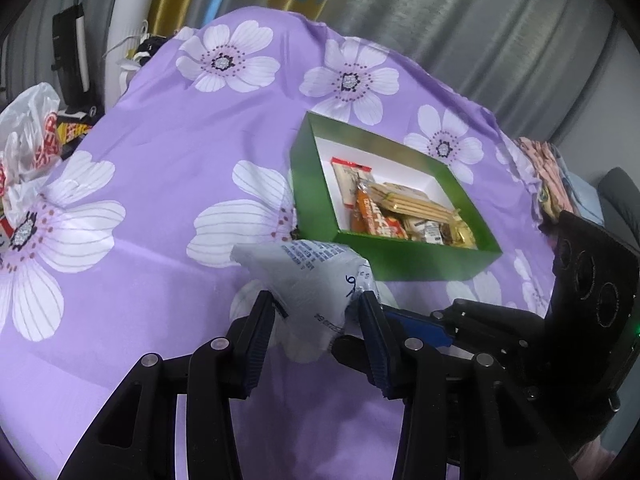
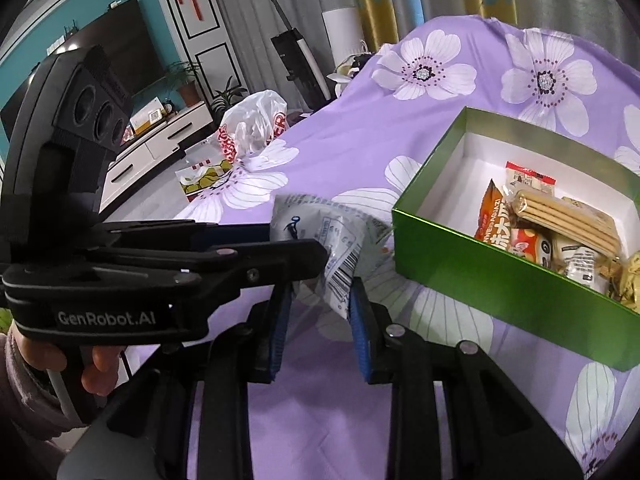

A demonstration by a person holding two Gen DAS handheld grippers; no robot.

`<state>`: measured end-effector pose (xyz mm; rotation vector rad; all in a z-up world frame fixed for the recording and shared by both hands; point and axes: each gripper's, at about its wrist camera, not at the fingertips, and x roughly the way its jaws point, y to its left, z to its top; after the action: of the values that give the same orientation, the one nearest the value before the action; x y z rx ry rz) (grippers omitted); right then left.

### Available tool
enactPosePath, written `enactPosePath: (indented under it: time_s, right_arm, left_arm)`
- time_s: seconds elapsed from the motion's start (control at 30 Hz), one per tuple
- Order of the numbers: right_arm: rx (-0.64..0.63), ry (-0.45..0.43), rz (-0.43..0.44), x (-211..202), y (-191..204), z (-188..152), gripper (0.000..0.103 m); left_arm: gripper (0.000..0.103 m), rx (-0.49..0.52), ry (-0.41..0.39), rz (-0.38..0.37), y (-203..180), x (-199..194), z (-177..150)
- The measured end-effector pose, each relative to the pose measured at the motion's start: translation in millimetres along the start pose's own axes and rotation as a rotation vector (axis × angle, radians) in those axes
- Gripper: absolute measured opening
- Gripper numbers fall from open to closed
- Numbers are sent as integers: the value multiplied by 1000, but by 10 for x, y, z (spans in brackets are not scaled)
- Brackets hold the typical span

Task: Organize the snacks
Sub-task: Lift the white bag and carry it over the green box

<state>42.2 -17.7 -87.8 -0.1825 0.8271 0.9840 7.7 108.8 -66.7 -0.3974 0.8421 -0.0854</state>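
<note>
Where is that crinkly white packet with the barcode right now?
The white packet is held just above the purple floral cloth, pinched between the left gripper and right gripper, beside the green box.

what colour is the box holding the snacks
The box is green outside, white inside; best seen in the right wrist view.

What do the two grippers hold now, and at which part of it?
Both hold one white printed snack packet. The left gripper clamps its near end; the right gripper pinches the corner with the barcode.
</note>
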Motion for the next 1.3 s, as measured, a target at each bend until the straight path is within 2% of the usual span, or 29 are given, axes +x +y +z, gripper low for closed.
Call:
enactPosePath:
  time_s: [0.3, 0.53, 1.3]
  right_arm:
    - [-7, -38, -17, -242, 82, -17, 28]
    - [-9, -77, -64, -501, 83, -58, 28]
    - [100, -209, -200, -1243, -446, -263, 28]
  left_arm:
    - [44, 34, -24, -6, -178, -198, -19]
    - [44, 86, -31, -28, -431, -265, 11]
    - [44, 265, -15, -117, -1400, -31, 219]
